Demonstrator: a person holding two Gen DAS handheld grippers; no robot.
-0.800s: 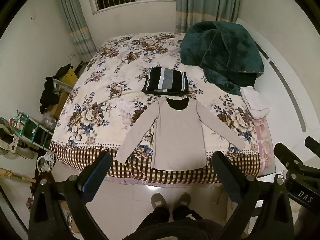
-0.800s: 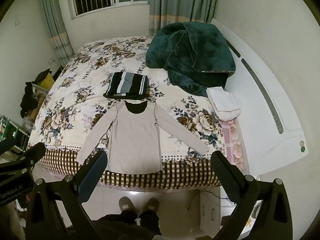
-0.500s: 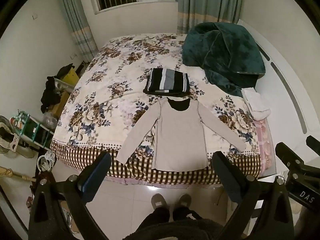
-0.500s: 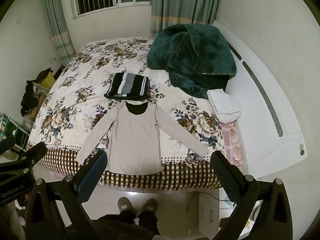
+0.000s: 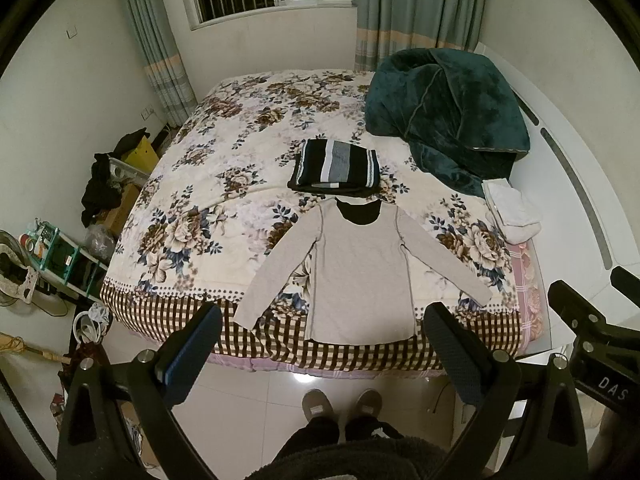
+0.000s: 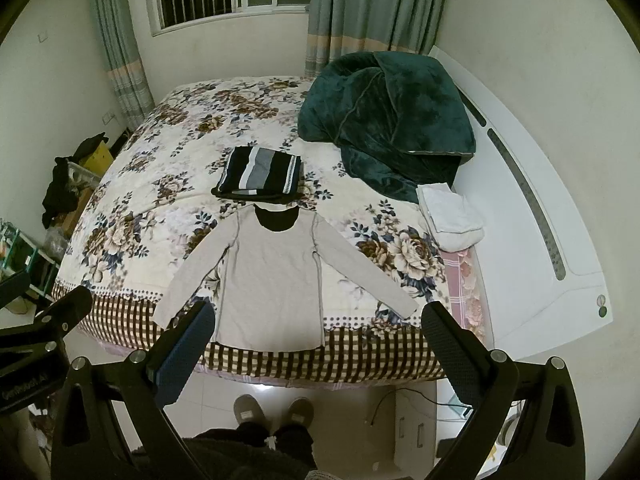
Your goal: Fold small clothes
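Left gripper (image 5: 322,354): jaws spread wide, nothing between them, held above the floor in front of the bed's near edge. Right gripper (image 6: 316,350): same condition, jaws spread wide and empty, also short of the bed. Neither touches any cloth.

Beige long-sleeved shirt (image 5: 360,276) lies flat on the bed (image 5: 208,184), near the foot edge, neckline pointing away from the person, dark inner collar visible. Both sleeves are spread outward and down at an angle; the hem overlaps the brown checked border of the bedspread. The shirt is unfolded.

Just beyond the neckline sits a folded striped garment (image 5: 336,168), black, grey and white bands, close to the collar; cannot tell whether they touch.

To the right, toward the white headboard (image 6: 532,216), a dark green blanket (image 5: 448,112) is heaped. A folded white cloth (image 5: 512,212) lies just below it at the bed's right edge.

Person's grey slippers (image 5: 340,404) are on the tiled floor, centred below the shirt hem. Window with bars and curtains on the far wall.
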